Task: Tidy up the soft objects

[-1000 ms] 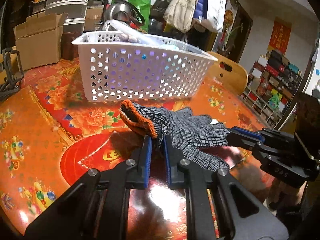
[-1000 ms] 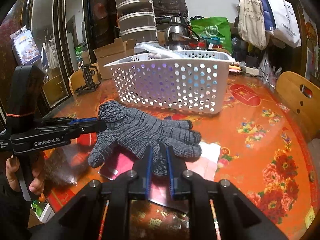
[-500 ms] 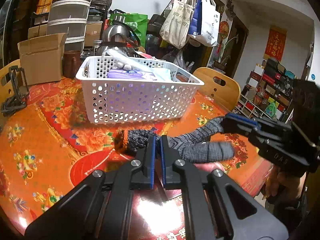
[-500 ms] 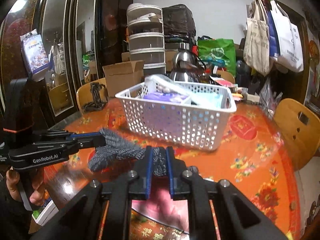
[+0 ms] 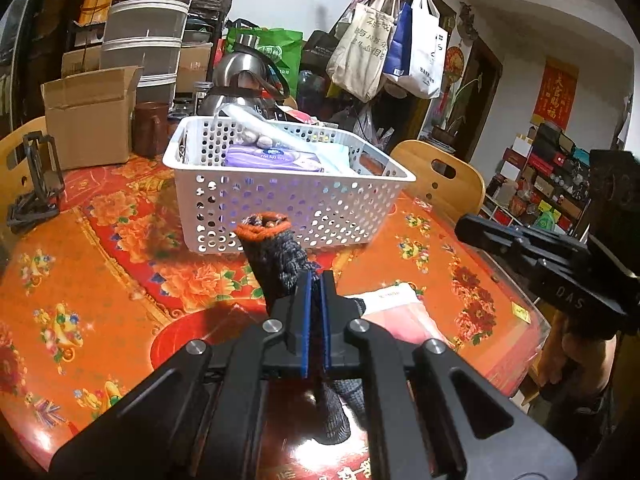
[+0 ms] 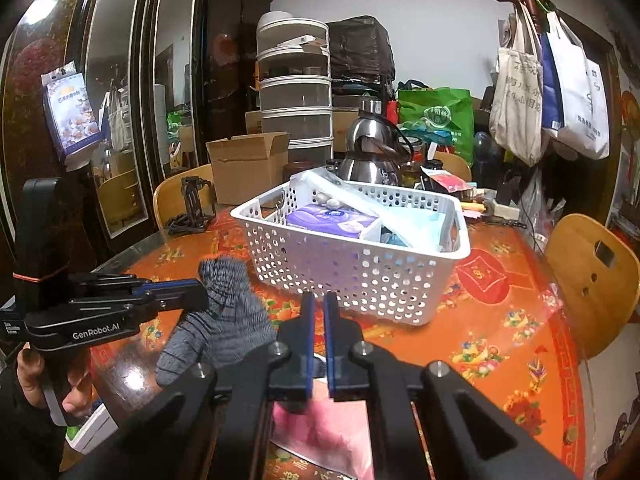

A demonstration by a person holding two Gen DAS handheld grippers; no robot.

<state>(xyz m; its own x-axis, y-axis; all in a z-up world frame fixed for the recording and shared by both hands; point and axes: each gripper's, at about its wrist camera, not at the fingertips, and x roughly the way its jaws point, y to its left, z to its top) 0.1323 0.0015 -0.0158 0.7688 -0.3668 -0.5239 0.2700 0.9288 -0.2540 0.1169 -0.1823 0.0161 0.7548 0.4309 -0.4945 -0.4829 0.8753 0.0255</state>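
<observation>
Since the earlier frames, both tools have risen above the tabletop (image 5: 100, 264), and the grey knit glove (image 5: 280, 264), then spread flat with a tool at each end, now hangs from the left tool alone.

Left tool (image 5: 315, 280): blue-lined fingers pressed together, pinching the glove near its wrist. It points slightly downward toward the white perforated basket (image 5: 296, 208). The orange-edged cuff stands up just beyond the fingertips; the glove's fingers droop below the tool, clear of the tabletop. In the right wrist view the person's left hand (image 6: 32, 376) grips the handle from below at the left border.

Right tool (image 6: 319, 308): fingers drawn together with only a thin gap, nothing between them. It is tilted slightly downward, its tips pointing at the basket's near wall. The glove lies to its left, apart from it.

Beneath both tools, near the tabletop's near edge, lies a pink flat packet (image 5: 396, 312).

Farther in, toward the middle of the tabletop, the basket stands upright, holding a purple tissue pack (image 5: 272, 158) and pale plastic-wrapped items.

At the far edge stand a cardboard box (image 5: 88, 120), a steel kettle (image 5: 240, 80) and a green bag (image 5: 276, 50). A black folding stand (image 5: 36, 184) sits at the left edge. Wooden chairs (image 5: 440, 184) flank the tabletop; cloth bags (image 5: 384, 52) hang behind.
</observation>
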